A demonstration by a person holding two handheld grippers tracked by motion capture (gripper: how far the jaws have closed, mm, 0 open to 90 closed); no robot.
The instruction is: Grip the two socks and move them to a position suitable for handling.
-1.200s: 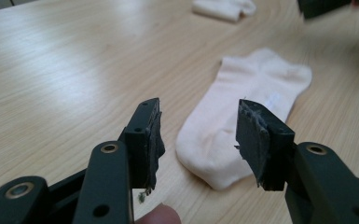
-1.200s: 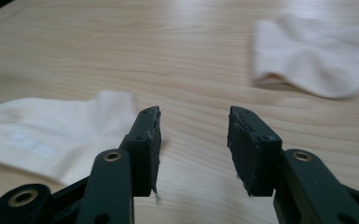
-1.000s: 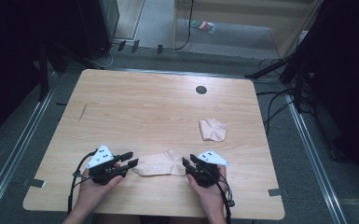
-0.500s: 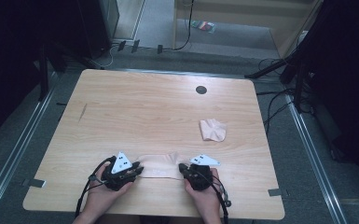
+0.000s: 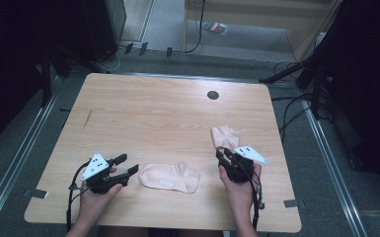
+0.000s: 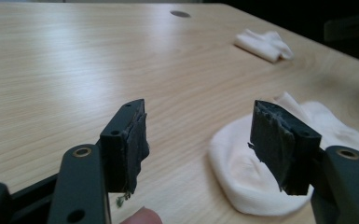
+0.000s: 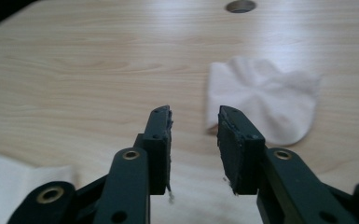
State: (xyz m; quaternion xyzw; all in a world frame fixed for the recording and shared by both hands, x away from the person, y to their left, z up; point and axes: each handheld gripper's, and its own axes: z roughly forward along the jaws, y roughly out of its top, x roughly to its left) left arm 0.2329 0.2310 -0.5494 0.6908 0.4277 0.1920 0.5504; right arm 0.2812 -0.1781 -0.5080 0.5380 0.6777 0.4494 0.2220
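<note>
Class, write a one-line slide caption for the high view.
Two hand-held claws, left and right, both open, flank a flat sock on a wooden table; a second sock lies beyond.

The far and left parts of the pale wooden desk (image 5: 143,113) lie bare, broken only by a small dark round hole (image 5: 212,95) near the far edge. Near the front edge, a flat pale-pink sock (image 5: 170,177) lies between the two hands, and a crumpled pale-pink sock (image 5: 225,136) sits just beyond the right gripper (image 5: 223,155). The left gripper (image 5: 127,164) stands just left of the flat sock, its jaws spread wide and apart from it.
</note>
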